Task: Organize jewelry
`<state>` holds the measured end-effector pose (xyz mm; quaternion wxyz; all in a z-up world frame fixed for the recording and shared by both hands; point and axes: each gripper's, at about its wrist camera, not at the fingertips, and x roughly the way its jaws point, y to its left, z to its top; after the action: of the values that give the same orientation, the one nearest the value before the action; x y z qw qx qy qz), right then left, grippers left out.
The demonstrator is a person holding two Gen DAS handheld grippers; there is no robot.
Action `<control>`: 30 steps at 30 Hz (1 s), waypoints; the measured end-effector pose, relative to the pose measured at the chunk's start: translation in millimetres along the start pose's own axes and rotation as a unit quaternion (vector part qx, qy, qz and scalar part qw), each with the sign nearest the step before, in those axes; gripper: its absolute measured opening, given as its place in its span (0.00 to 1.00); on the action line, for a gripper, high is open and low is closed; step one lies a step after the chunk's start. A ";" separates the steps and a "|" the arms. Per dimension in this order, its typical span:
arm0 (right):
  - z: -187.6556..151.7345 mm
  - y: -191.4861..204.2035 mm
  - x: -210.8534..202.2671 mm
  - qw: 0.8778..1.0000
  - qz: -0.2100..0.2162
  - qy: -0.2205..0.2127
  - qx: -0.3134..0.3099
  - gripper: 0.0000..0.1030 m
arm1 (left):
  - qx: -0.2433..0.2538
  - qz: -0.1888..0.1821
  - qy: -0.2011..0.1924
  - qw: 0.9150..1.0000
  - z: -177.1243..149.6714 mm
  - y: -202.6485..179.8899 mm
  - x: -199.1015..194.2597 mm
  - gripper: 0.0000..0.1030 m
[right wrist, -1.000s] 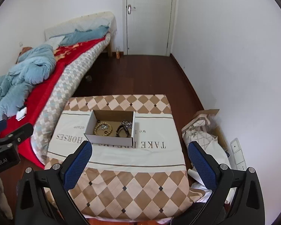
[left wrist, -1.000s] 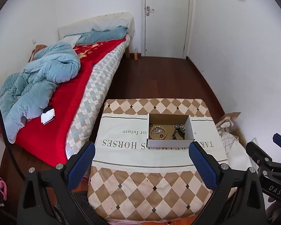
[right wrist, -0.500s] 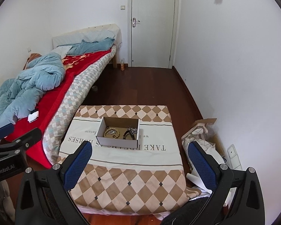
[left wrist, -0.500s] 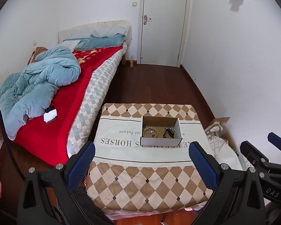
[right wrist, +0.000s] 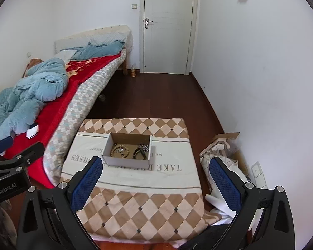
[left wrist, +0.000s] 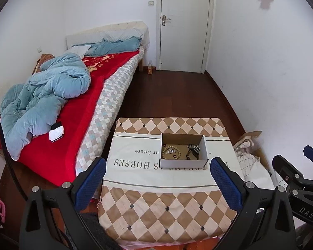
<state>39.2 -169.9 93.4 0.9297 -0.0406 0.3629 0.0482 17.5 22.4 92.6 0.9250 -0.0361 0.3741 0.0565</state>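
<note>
A small open cardboard box (left wrist: 183, 161) (right wrist: 126, 162) stands on a table covered with a checked cloth (left wrist: 167, 206) (right wrist: 139, 204). Inside lie a wooden bead bracelet (left wrist: 170, 152) (right wrist: 120, 151), a black band (left wrist: 192, 154) (right wrist: 140, 154) and a silvery piece (left wrist: 193, 146) (right wrist: 144, 146). My left gripper (left wrist: 159, 183) is open and empty, held well back above the table's near part. My right gripper (right wrist: 156, 182) is open and empty, also held back above the near part.
A bed (left wrist: 52, 145) with a red blanket and blue duvet (left wrist: 43, 102) runs along the left. Bags and cardboard (right wrist: 225, 156) lie on the floor right of the table. A white door (left wrist: 184, 25) is at the far wall, with dark wood floor (left wrist: 177, 95) between.
Both grippers have pulled back and up from the table, so the box looks smaller and more of the room shows. Both stay open and empty.
</note>
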 end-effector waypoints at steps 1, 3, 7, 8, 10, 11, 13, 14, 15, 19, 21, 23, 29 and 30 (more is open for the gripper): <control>2.1 0.5 4.3 1.000 -0.002 0.000 0.000 1.00 | 0.000 0.000 0.001 1.000 1.9 -0.3 3.1 0.99; 7.7 1.1 16.1 1.000 -0.005 0.004 -0.001 1.00 | 0.000 0.005 0.000 1.000 7.6 -1.4 11.1 0.99; 16.5 1.8 35.2 1.000 -0.013 0.010 -0.004 1.00 | -0.001 0.012 0.006 1.000 16.5 -2.1 29.6 0.99; 18.4 1.3 40.8 1.000 -0.013 0.012 -0.002 1.00 | -0.002 0.013 0.007 1.000 17.9 -1.4 34.4 0.99; 20.7 1.7 51.0 1.000 -0.017 0.018 -0.004 1.00 | -0.001 0.017 0.012 1.000 20.1 -1.1 42.7 0.99; 21.4 1.4 56.9 1.000 -0.016 0.021 -0.003 1.00 | -0.001 0.018 0.015 1.000 21.1 -0.7 48.5 0.99; 21.3 0.8 67.7 0.999 -0.019 0.029 -0.004 1.00 | 0.002 0.021 0.021 1.000 21.2 -1.0 57.1 0.99; 22.2 0.9 72.2 0.999 -0.020 0.032 -0.004 1.00 | 0.003 0.021 0.025 0.999 21.3 -1.2 61.0 0.99; 21.9 0.7 78.4 0.999 -0.022 0.037 -0.005 1.00 | 0.002 0.021 0.028 0.999 20.9 -1.1 64.5 0.99; 20.8 -0.4 94.0 0.999 -0.024 0.047 -0.006 1.00 | 0.004 0.024 0.036 0.999 19.4 -1.2 74.8 0.99; 20.1 -1.2 99.5 0.998 -0.023 0.051 -0.006 1.00 | 0.005 0.025 0.038 0.999 18.6 -0.4 77.9 0.99; 19.2 -1.7 103.2 0.998 -0.022 0.054 -0.007 1.00 | 0.006 0.024 0.041 0.999 18.7 0.0 81.6 0.99; 18.2 -2.2 108.2 0.998 -0.018 0.059 -0.009 1.00 | 0.005 0.023 0.041 0.999 19.5 -0.2 83.4 0.99; 18.4 -2.3 108.1 0.998 -0.018 0.059 -0.007 1.00 | 0.004 0.022 0.041 0.999 19.7 -0.1 83.6 0.99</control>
<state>130.9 -163.6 33.6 0.9072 -0.0570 0.4157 0.0314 90.7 30.9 48.5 0.9074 -0.0264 0.4129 0.0740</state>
